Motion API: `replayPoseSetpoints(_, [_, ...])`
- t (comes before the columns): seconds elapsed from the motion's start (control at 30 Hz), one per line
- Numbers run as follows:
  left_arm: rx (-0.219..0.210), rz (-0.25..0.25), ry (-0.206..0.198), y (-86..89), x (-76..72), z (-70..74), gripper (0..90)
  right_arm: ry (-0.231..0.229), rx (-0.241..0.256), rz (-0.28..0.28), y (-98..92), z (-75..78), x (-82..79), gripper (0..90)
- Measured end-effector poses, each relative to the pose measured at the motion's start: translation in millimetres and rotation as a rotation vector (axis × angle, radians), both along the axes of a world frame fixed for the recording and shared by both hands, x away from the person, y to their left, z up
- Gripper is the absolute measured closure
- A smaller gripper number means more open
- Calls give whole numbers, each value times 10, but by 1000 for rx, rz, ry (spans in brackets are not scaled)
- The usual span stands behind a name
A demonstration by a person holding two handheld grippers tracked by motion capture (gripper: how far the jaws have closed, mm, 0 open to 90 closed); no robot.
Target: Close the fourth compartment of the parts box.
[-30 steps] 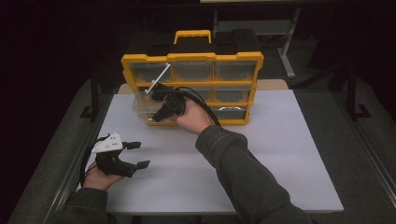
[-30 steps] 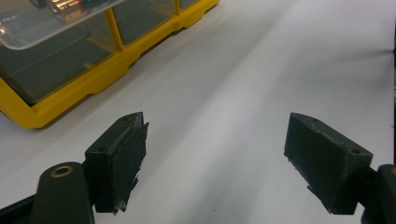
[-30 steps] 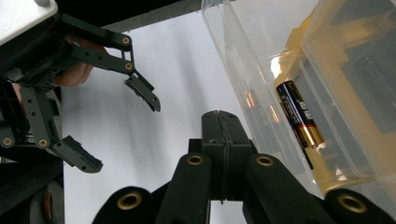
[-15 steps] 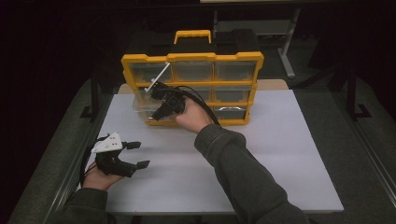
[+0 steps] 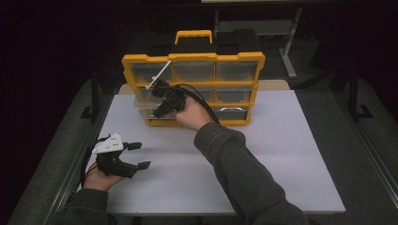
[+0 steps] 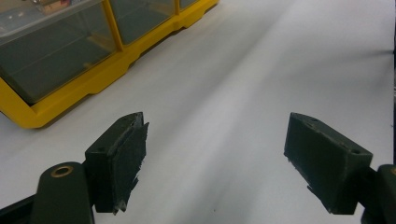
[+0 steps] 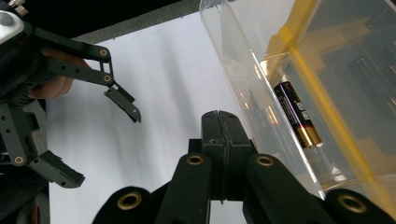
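Observation:
A yellow organizer (image 5: pixel 192 58) with clear drawers stands at the back of the white table (image 5: pixel 281 154). Its left middle drawer (image 5: pixel 143 107) is pulled out a little. In the right gripper view, a black and gold battery (image 7: pixel 296 114) lies inside this clear drawer (image 7: pixel 233 56). My right gripper (image 5: pixel 156 113) is at the drawer's front. Its jaws are shut on each other, and it (image 7: pixel 219 114) sits just beside the drawer's clear wall. My left gripper (image 5: pixel 141 155) rests open near the table's front left, with nothing between its jaws (image 6: pixel 217 135).
The organizer's lower yellow frame (image 6: pixel 60 102) lies ahead and left of the left gripper. White tabletop (image 6: pixel 257 56) stretches out in front of the left gripper. Dark floor surrounds the table, and a metal stand (image 5: pixel 286 51) is behind the organizer.

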State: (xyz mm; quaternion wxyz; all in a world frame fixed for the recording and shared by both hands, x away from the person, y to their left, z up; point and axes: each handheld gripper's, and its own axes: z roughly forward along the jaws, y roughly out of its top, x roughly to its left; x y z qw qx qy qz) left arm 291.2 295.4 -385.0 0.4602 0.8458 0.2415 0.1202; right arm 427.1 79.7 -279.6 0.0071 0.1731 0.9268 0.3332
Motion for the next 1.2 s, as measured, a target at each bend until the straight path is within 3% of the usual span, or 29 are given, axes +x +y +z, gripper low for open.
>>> replayPoseSetpoints(1.2, [-10,7,3,17,18,-4,204,-7,-24,-35,33,24,212,889])
